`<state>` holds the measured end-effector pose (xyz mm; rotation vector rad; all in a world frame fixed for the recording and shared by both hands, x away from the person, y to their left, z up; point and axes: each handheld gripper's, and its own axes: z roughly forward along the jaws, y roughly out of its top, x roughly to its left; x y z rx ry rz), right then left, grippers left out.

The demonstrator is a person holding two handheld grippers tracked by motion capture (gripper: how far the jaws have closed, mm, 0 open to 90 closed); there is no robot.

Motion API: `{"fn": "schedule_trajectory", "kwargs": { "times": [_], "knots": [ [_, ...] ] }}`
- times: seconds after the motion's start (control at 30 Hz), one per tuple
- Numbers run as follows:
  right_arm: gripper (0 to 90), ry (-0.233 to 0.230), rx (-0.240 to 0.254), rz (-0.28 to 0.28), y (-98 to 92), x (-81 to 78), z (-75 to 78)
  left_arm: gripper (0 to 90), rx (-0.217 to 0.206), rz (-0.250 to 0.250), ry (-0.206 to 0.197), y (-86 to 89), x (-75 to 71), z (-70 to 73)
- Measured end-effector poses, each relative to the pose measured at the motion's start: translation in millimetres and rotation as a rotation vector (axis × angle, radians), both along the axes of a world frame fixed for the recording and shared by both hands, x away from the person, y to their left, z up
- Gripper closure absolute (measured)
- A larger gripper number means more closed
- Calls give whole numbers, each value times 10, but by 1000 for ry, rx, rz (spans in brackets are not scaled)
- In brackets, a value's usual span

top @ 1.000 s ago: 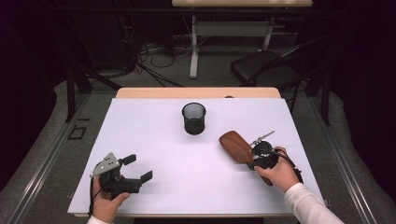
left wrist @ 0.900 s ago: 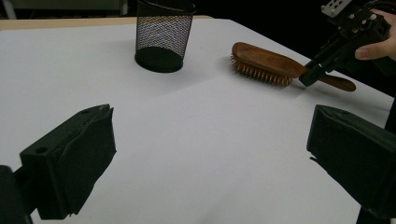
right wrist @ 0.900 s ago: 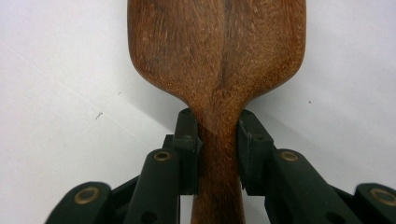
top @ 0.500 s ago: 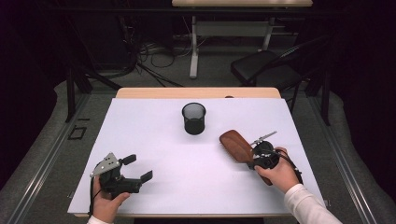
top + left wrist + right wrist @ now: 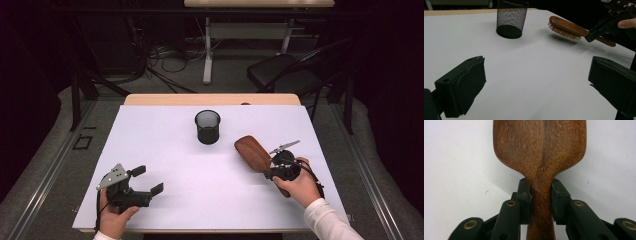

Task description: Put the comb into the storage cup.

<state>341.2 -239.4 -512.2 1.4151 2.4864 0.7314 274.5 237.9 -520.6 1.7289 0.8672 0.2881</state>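
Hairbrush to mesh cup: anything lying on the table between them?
Nothing. In the high view only bare white table separates the hairbrush, clamped by its handle in the right gripper, from the mesh cup. The left gripper view shows the same.

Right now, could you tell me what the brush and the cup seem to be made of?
Brush: looks like wood, reddish-brown with visible grain and a smooth, slightly glossy finish; bristle material unclear. Cup: probably black metal mesh, see-through lattice wall, matte.

Dim room: grey floor (image 5: 45, 165), black chair (image 5: 280, 72), tangled cables (image 5: 160, 60).
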Motion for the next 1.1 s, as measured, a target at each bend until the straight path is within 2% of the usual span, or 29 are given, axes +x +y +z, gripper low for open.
{"fn": "schedule_trajectory", "kwargs": {
  "times": [0.13, 0.7, 1.1],
  "knots": [
    [721, -23, 37, -6, 14, -35, 31, 12, -1, 0, 0, 1, -1, 0],
    [721, -75, 93, 12, 109, -133, 146, 12, -2, -2, -2, 3, -2, 1],
    [721, -111, 165, 11, 167, -146, 174, 12, 2, 1, -1, -1, -6, 3]
  ]
}}
